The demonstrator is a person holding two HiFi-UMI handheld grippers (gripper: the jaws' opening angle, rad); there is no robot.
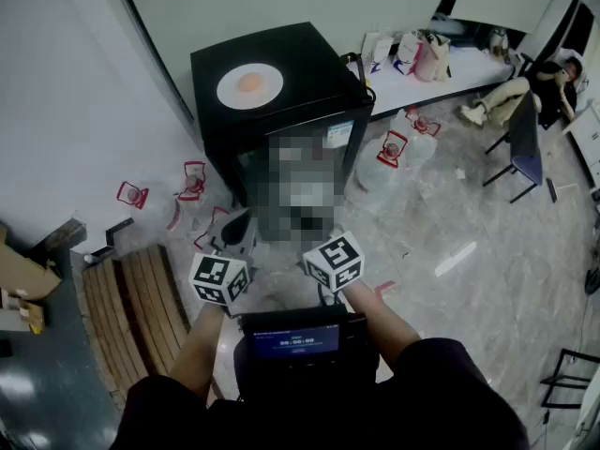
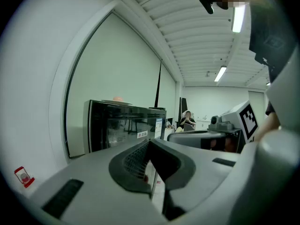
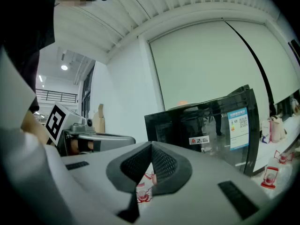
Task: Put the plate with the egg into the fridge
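The left hand-held gripper [image 2: 149,142] has its two jaws pressed together at the tips, and nothing is between them; the right hand-held gripper [image 3: 151,143] is pressed together too, and it holds nothing; the two sit side by side, close to the person's body, and both point at the fridge [image 1: 314,78]; each one has a white cube with black squares on it; just below them, at the person's chest, is a black box with a small blue screen [image 1: 297,339].

The fridge is small and black and stands on the floor by the wall, a little way in front of both jaws; its glass door faces them and is closed, with a blue and white sticker on it.

The plate [image 1: 228,93] is white and round and lies flat on top of the fridge, nearer the wall side; the egg [image 1: 249,82] sits in the middle of the plate; neither of them is touched.

Small red and clear things [image 1: 192,179] lie on the floor on both sides of the fridge; a wooden board with slats [image 1: 131,307] lies at the left; bags [image 1: 432,56] stand on a low white ledge [image 1: 473,70] past the fridge; a dark chair [image 1: 523,143] stands at the right; a person [image 1: 548,82] sits on the floor beyond it.
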